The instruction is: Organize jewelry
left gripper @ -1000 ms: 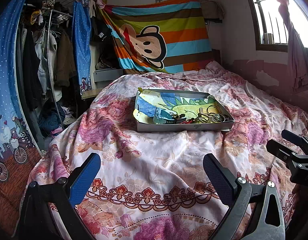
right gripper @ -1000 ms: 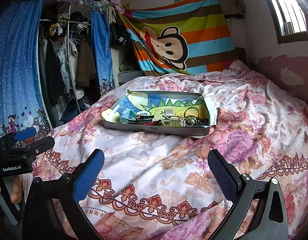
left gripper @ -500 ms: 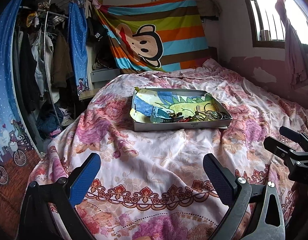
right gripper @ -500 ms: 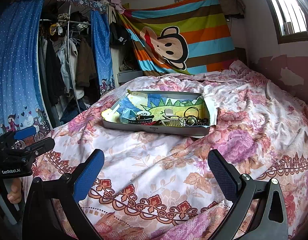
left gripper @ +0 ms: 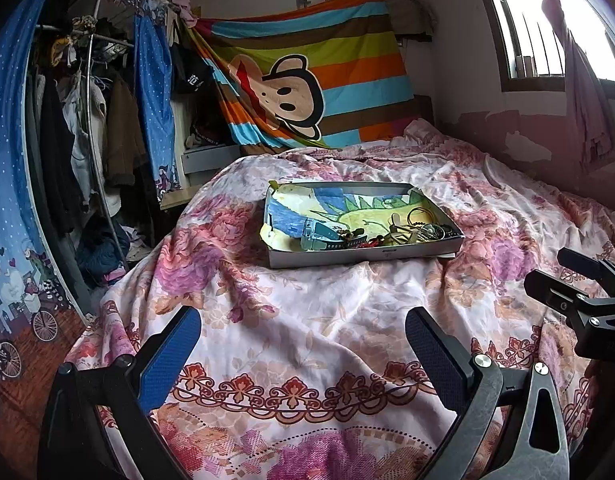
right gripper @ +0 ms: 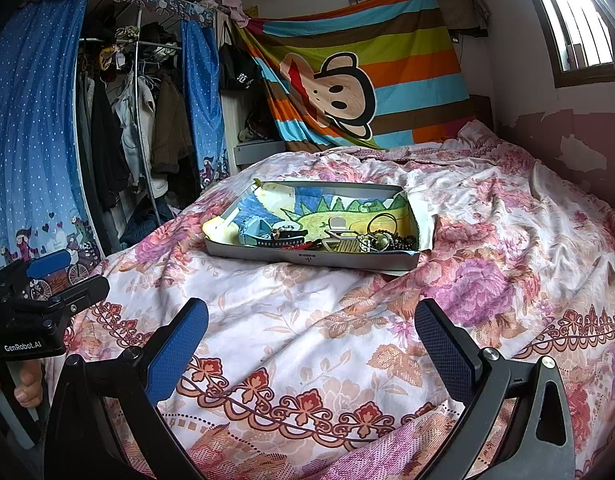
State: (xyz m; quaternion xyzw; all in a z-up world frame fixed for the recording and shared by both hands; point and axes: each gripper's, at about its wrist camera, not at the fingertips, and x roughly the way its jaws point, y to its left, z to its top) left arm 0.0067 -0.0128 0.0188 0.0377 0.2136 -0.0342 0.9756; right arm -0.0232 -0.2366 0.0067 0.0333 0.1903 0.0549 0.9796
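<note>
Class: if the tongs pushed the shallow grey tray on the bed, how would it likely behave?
The tray looks thin-walled, so probably light. It sits on the soft, rumpled bedspread, so it may snag or tilt rather than slide. The loose jewelry inside would likely shift.

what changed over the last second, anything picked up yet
Nothing picked up. The left tongs eased slightly toward the tray and turned a little, so the tray slid left in their view. The right tongs held still. Both stayed open and empty; the jewelry lay untouched in the tray.
</note>
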